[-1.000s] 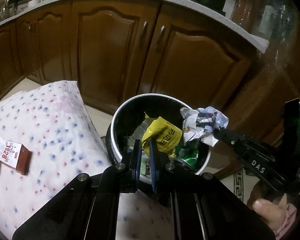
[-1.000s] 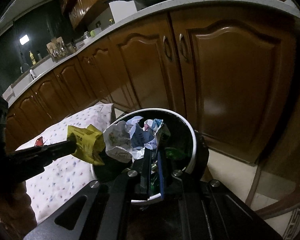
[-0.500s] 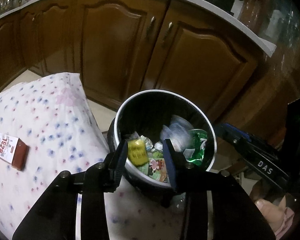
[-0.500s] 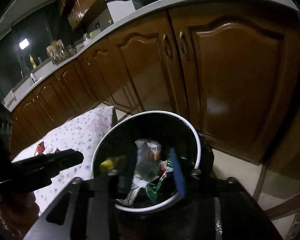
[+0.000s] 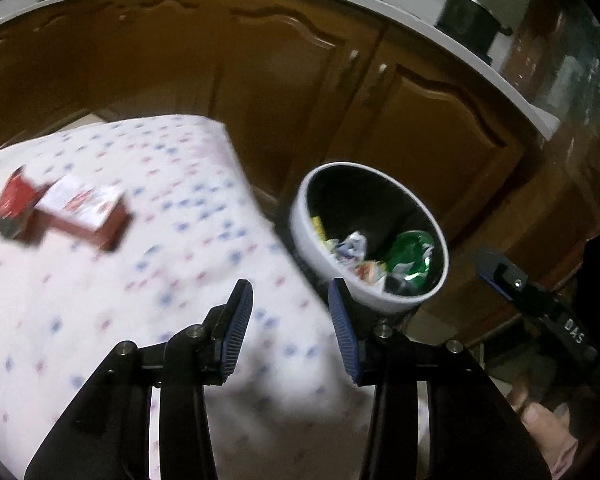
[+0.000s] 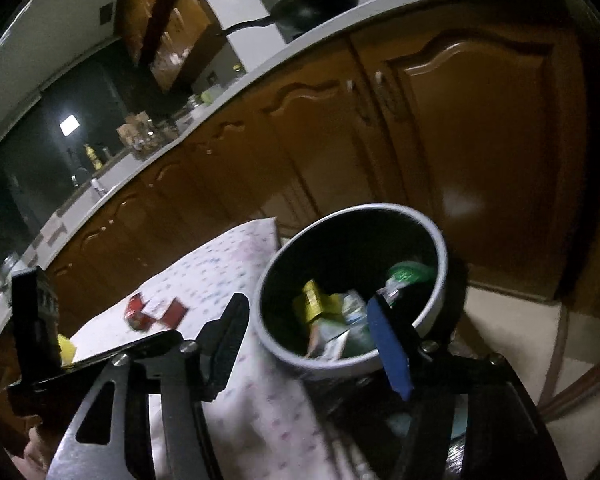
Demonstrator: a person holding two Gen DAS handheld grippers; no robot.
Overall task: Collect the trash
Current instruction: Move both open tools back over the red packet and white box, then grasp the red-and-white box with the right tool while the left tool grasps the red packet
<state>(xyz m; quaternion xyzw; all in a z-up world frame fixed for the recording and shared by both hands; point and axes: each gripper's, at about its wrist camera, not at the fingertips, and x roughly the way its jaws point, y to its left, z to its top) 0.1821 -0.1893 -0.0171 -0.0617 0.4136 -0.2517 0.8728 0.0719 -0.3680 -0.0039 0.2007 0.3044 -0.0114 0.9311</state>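
Observation:
A round bin with a white rim (image 5: 300, 232) (image 6: 440, 276) stands on the floor beside the table. Inside lie a yellow wrapper (image 6: 314, 302), crumpled white paper (image 5: 352, 244) and a green wrapper (image 5: 412, 254). My left gripper (image 5: 290, 304) hangs over the table's corner, its jaws opening with nothing between them. My right gripper (image 6: 308, 320) is at the bin's near rim, jaws also opening and empty. Two red and white cartons (image 5: 80, 210) (image 6: 156, 312) lie on the flowered tablecloth (image 5: 140, 280), well left of both grippers.
Brown cabinet doors (image 5: 420, 128) (image 6: 480, 140) under a pale countertop (image 6: 380, 4) close off the far side. A black pan (image 6: 316, 0) and a pot (image 5: 470, 24) sit on the counter. A small yellow piece (image 6: 66, 348) lies by the left tool. Tiled floor (image 6: 508, 332) shows right of the bin.
Both grippers let go: the yellow wrapper and the crumpled paper fell into the bin. Both jaws then opened, and the left gripper swung left over the tablecloth.

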